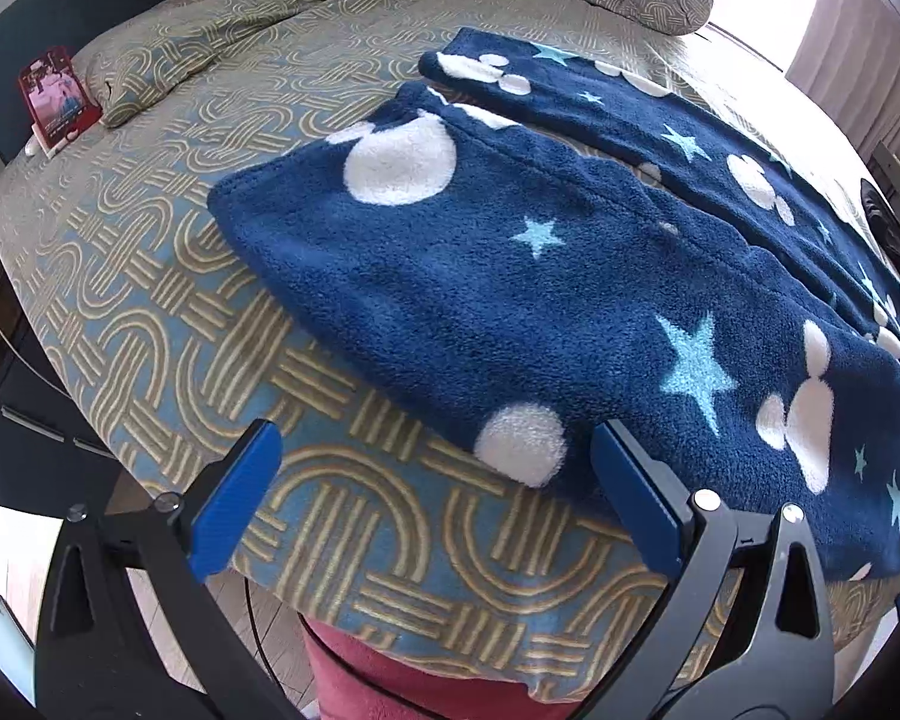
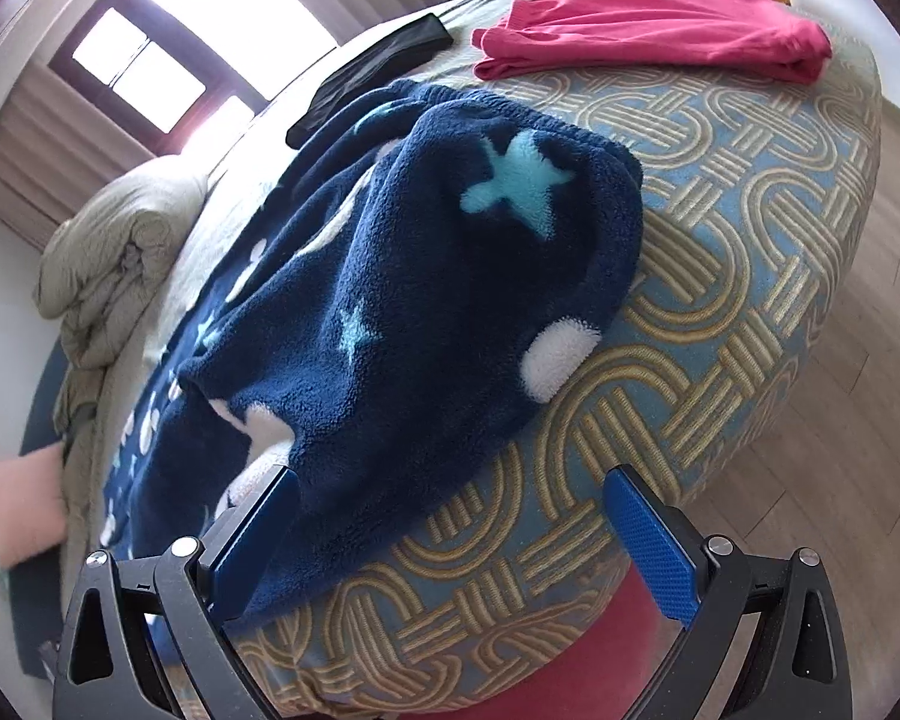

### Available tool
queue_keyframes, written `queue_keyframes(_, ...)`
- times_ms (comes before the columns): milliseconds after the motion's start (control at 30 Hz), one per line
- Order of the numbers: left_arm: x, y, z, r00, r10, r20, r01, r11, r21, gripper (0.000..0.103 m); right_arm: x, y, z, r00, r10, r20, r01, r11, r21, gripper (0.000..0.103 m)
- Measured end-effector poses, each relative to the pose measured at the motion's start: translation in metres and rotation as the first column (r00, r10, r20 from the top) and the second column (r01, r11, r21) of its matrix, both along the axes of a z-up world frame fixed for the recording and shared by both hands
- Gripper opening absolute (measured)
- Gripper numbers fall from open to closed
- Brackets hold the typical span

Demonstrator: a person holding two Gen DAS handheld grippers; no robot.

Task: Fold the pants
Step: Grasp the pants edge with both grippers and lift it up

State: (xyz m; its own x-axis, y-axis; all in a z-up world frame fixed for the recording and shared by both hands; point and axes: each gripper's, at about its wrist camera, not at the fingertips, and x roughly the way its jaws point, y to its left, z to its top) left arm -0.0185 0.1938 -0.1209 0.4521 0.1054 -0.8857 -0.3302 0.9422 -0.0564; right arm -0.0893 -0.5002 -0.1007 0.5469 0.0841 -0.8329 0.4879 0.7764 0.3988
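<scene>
No text can be read; the red card [image 1: 59,101] at the bed's edge perhaps bears print, too blurred.

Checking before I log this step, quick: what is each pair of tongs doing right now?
Left tongs: open, holding nothing, at the near edge of the blue fleece pants.
Right tongs: open, holding nothing, straddling the pants' near edge.

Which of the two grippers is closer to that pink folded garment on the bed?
Probably the right. The pink folded garment lies across the bed, beyond the right gripper, past the blue pants. The left gripper faces the pants' leg ends; its view shows no pink garment.
</scene>
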Motion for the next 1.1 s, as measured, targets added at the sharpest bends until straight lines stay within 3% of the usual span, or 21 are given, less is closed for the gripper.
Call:
queue_keyframes(167,0.005,0.015,-0.007,0.998,0.054,-0.017,-0.056,0.994,-0.090,0.102,-0.003,-0.012,0.000,0.998,-0.051,0.031,0.049,0.997,0.054,0.101)
queue_keyframes(333,0.019,0.015,-0.006,0.999,0.034,-0.003,-0.034,0.995,-0.098,0.102,0.007,-0.016,0.001,0.995,-0.057,0.079,0.047,0.992,0.120,0.080)
queue_keyframes(500,0.024,0.023,-0.007,0.998,0.058,0.001,-0.057,0.986,-0.157,0.102,0.016,-0.014,-0.007,0.995,-0.068,0.074,0.055,0.985,0.164,0.076)
queue_keyframes(733,0.025,0.039,-0.006,0.994,0.109,0.030,-0.097,0.961,-0.259,0.102,0.016,-0.011,-0.007,0.998,-0.046,0.050,0.038,0.988,0.151,0.062)
queue_keyframes(833,0.025,0.040,-0.005,0.992,0.122,0.016,-0.114,0.959,-0.260,0.101,0.016,-0.013,-0.010,0.997,-0.062,0.044,0.055,0.987,0.153,0.055)
queue_keyframes(967,0.025,0.046,-0.004,0.993,0.119,0.013,-0.111,0.959,-0.260,0.100,0.016,-0.013,-0.010,0.997,-0.061,0.050,0.053,0.987,0.150,0.055)
queue_keyframes(1067,0.027,0.052,-0.004,0.985,0.169,0.044,-0.152,0.953,-0.263,0.082,0.018,-0.015,-0.013,0.997,-0.062,0.054,0.053,0.988,0.147,0.055)
queue_keyframes(1100,0.029,0.052,-0.003,0.982,0.178,0.064,-0.156,0.953,-0.260,0.063,0.020,-0.014,-0.013,0.997,-0.062,0.056,0.053,0.988,0.147,0.055)
